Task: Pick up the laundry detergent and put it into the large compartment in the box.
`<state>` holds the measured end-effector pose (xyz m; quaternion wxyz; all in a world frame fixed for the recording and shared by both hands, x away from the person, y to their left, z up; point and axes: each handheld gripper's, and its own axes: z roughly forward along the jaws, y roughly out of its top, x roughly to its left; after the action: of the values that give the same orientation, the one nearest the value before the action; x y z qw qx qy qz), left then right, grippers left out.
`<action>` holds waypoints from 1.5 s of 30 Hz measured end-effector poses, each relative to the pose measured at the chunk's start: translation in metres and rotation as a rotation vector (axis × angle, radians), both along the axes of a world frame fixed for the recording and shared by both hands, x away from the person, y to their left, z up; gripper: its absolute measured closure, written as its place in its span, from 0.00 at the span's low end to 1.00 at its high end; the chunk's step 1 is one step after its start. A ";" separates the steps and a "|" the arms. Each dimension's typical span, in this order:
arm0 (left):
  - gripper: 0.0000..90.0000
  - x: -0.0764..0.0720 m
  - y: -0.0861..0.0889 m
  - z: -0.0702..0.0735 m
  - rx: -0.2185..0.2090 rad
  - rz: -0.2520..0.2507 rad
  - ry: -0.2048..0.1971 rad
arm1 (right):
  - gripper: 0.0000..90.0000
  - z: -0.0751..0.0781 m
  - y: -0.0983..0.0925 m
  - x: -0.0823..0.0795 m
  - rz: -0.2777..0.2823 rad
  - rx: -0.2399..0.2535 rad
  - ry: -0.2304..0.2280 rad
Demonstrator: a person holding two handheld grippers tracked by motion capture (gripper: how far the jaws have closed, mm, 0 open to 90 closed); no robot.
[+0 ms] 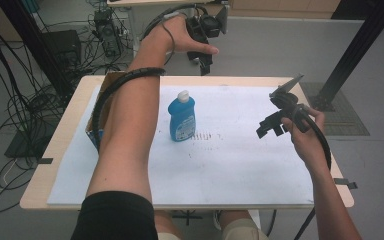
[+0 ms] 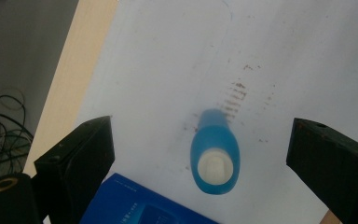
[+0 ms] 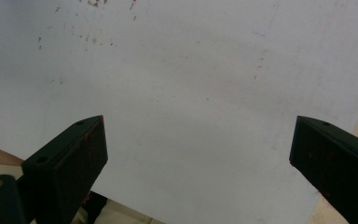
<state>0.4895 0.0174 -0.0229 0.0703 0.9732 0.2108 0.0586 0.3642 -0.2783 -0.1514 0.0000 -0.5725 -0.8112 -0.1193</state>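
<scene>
A blue bottle [image 1: 182, 117] with a white cap stands upright on the white sheet [image 1: 240, 160], left of the middle. My left gripper [image 1: 204, 62] is held high over the table's far edge, jaws pointing down. In the left gripper view the bottle [image 2: 214, 156] is seen from above, far below and between the wide-open jaws of my left gripper [image 2: 201, 128]. My right gripper [image 1: 268, 127] hovers above the right side of the sheet. It is open, and its own view has the bare stained sheet [image 3: 191, 70] between the jaws of the right gripper [image 3: 198, 123].
A box [image 1: 92, 135] with a blue side sits at the table's left, partly hidden under my left forearm; its blue top [image 2: 135, 205] lies beside the bottle. Wooden table edge [image 1: 70, 115] borders the sheet. Cables and stands crowd the floor at the back left.
</scene>
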 end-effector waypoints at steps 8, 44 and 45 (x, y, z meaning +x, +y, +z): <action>0.09 0.000 0.000 -0.001 0.000 -0.001 -0.002 | 0.05 0.001 -0.001 0.000 -0.003 0.001 0.000; 0.08 -0.008 0.040 0.010 0.000 0.047 0.005 | 0.05 0.000 0.003 -0.001 0.005 0.006 -0.001; 0.08 -0.008 0.041 0.010 0.001 0.049 0.006 | 0.05 0.000 0.003 -0.002 0.004 0.005 -0.003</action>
<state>0.4812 0.0582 -0.0126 0.0675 0.9680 0.2345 0.0577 0.3623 -0.2750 -0.1511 0.0005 -0.5706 -0.8121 -0.1221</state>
